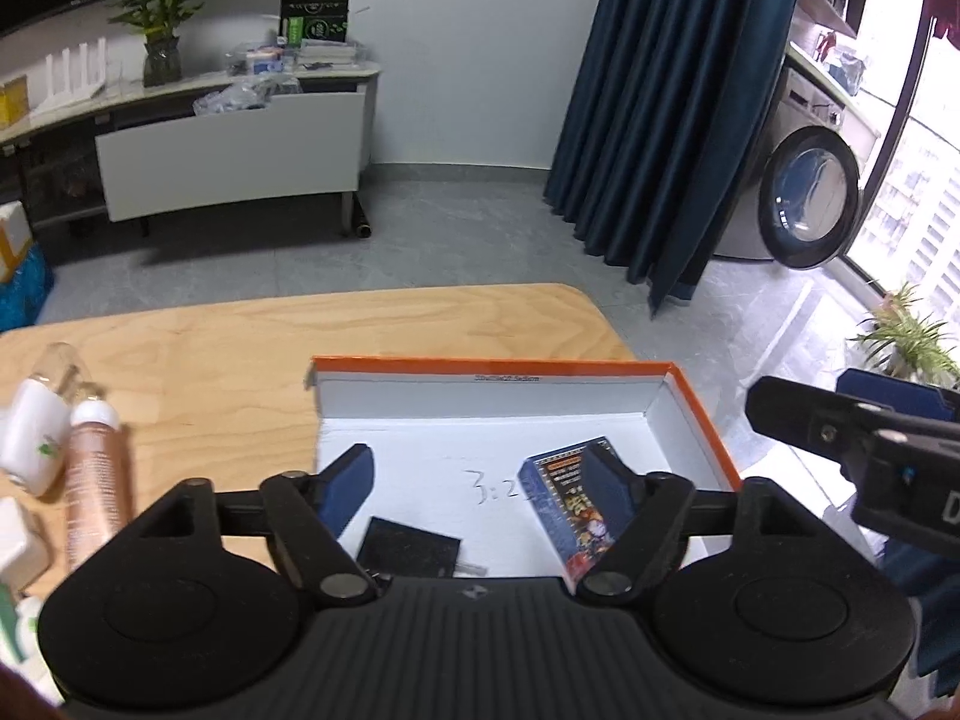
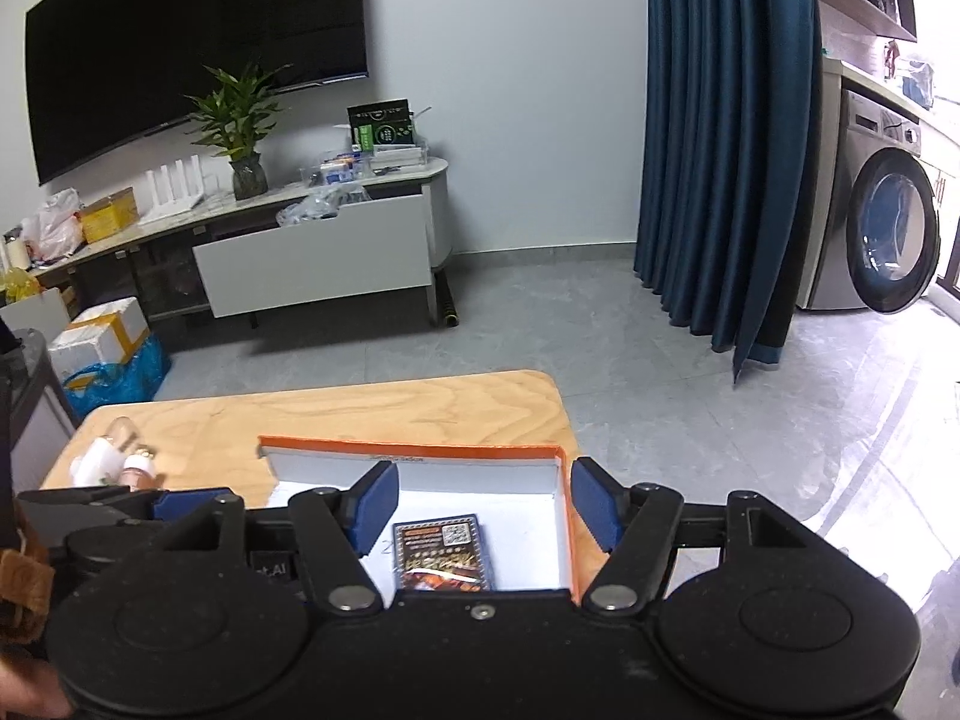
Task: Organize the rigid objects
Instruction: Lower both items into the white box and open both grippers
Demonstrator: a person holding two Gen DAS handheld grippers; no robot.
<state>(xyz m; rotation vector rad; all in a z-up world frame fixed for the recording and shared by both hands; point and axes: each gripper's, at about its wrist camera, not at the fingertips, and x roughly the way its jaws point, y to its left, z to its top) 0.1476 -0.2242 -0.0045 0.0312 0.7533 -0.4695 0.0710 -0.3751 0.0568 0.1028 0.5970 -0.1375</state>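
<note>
Left gripper (image 1: 480, 486) jaws apart, clamping nothing, above the orange box (image 1: 690, 405). Printed packet (image 1: 567, 504) beneath its right finger, partly hidden. Right gripper (image 2: 483, 504) spread too, empty; packet below, near end cut off.

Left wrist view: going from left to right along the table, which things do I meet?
White bottle → rose-gold tube with a white cap → flat black item in the orange box → colourful printed pack → right wall of the orange box.

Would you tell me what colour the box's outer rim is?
Orange outside, white inside; the box shows best in the left wrist view.
</note>
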